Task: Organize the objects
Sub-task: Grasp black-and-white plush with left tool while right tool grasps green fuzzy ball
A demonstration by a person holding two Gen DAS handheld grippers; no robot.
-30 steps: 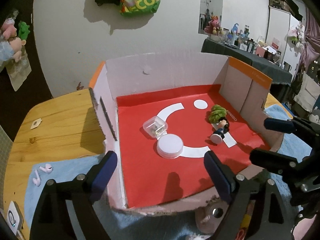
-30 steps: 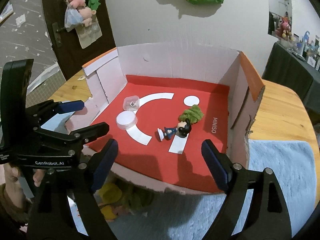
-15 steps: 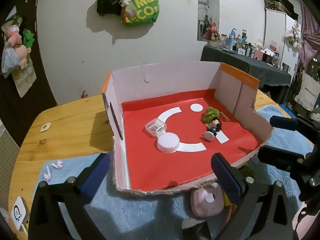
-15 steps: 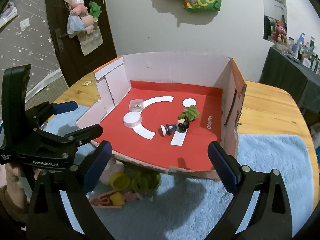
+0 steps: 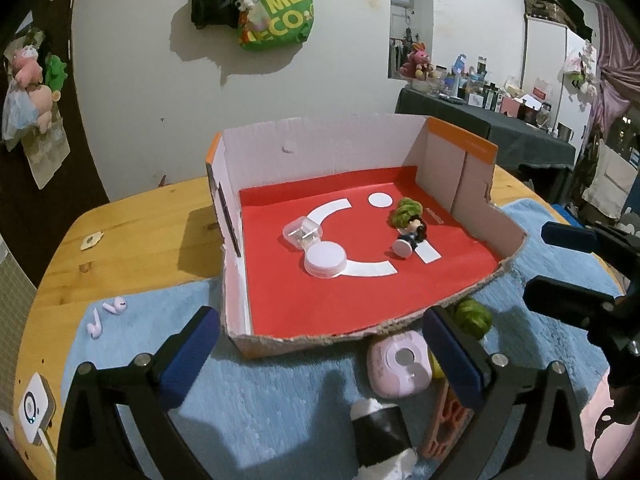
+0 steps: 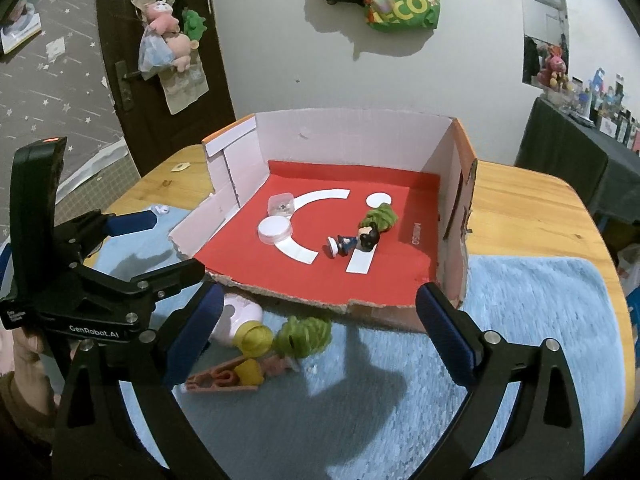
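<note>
An open cardboard box with a red floor stands on the table. Inside lie a small clear plastic case, a white round tin and a toy figure with green hair; the right wrist view shows the same box, tin and figure. In front of the box a pink round gadget, a green tuft and a brown clip lie on the mat. My left gripper and right gripper hover before the box's torn front edge, both open and empty.
A blue mat covers the near part of the wooden table. Two pink earbuds and a white device lie at the left. A black-and-white object sits low in the left wrist view. A wall rises behind.
Both grippers have drawn back from the box, and their jaws stand a little wider. The pink gadget, green tuft and brown clip in front of the box have come into view.
</note>
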